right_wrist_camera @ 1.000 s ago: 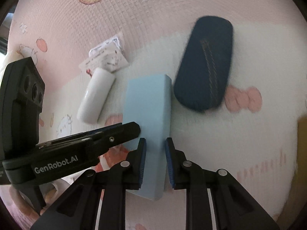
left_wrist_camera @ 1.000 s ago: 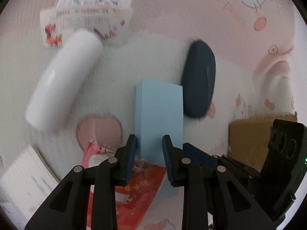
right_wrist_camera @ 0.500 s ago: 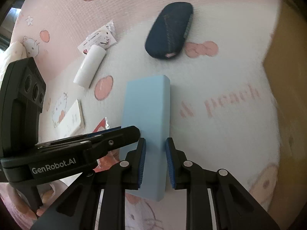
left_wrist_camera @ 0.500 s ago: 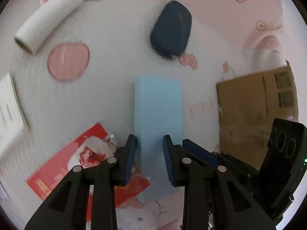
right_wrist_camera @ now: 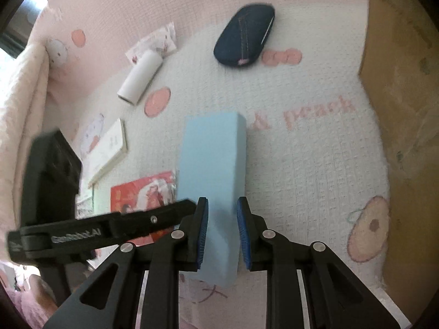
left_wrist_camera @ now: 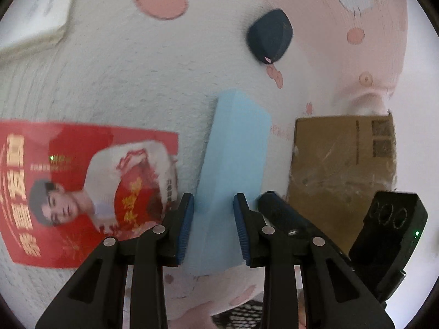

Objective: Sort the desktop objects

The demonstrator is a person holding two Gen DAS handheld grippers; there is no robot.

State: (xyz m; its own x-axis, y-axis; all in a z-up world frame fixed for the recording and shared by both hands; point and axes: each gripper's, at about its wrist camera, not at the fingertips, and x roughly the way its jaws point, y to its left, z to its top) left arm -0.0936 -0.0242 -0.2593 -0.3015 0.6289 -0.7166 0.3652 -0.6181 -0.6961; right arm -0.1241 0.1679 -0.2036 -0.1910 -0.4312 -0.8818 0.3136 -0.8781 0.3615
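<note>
- Nearest, both grippers pinch one light blue box (right_wrist_camera: 212,181): the left gripper (left_wrist_camera: 213,229) and the right gripper (right_wrist_camera: 221,230) each clamp its near end — a shared hold, probably to keep the long box level.
- The box hangs above the blanket (right_wrist_camera: 315,170), left of a cardboard carton (left_wrist_camera: 343,164).
- "GenRobot.AI" reads on the left gripper's side.
- Farther left lie a red leaflet (left_wrist_camera: 82,189) and a notebook (right_wrist_camera: 109,148).
- "& peach" is woven into the blanket.
- Farthest — a dark pouch (right_wrist_camera: 244,39) and a white tube (right_wrist_camera: 140,78).

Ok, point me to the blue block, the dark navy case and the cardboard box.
blue block (right_wrist_camera: 212,159), right wrist view, middle of its top face.
dark navy case (right_wrist_camera: 244,39), right wrist view, centre beside the seam.
cardboard box (left_wrist_camera: 340,161), left wrist view, bare top panel.
</note>
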